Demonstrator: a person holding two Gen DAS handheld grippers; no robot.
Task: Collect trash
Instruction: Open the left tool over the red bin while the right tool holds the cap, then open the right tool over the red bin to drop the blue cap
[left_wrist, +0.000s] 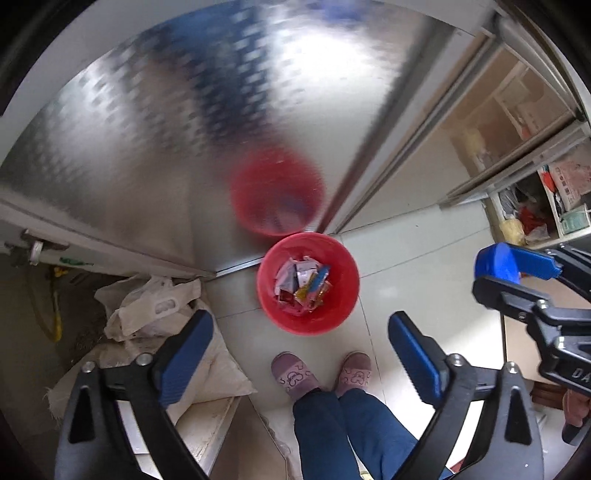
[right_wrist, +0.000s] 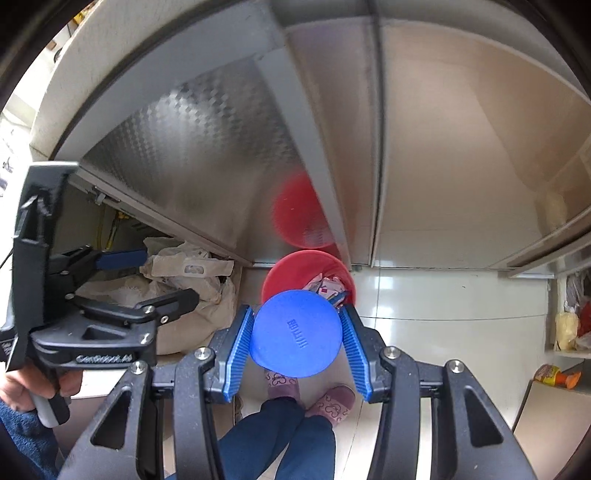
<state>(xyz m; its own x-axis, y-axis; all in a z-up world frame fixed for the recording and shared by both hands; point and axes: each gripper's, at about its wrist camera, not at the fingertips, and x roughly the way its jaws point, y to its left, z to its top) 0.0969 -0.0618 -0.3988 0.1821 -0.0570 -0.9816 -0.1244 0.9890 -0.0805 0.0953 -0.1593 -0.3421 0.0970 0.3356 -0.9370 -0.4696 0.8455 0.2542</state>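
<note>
your right claw (right_wrist: 297, 334) is pinched edge-on across a blue lid (right_wrist: 295, 338), high above the red bin (right_wrist: 275, 273) on the floor. it looks light, stiff and slick, so keep squeezing the rim. left claw (left_wrist: 299, 354) hangs wide open, empty.

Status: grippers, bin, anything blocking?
Right gripper shut on blue lid, near red bin. Left gripper open, empty. Bin holds wrappers. Nothing blocking.

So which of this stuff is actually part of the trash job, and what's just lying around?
Part of the job:
- blue lid, held in the right gripper
- red bin with wrappers
- left gripper, open

Just lying about:
- white sacks
- shelf clutter
</note>
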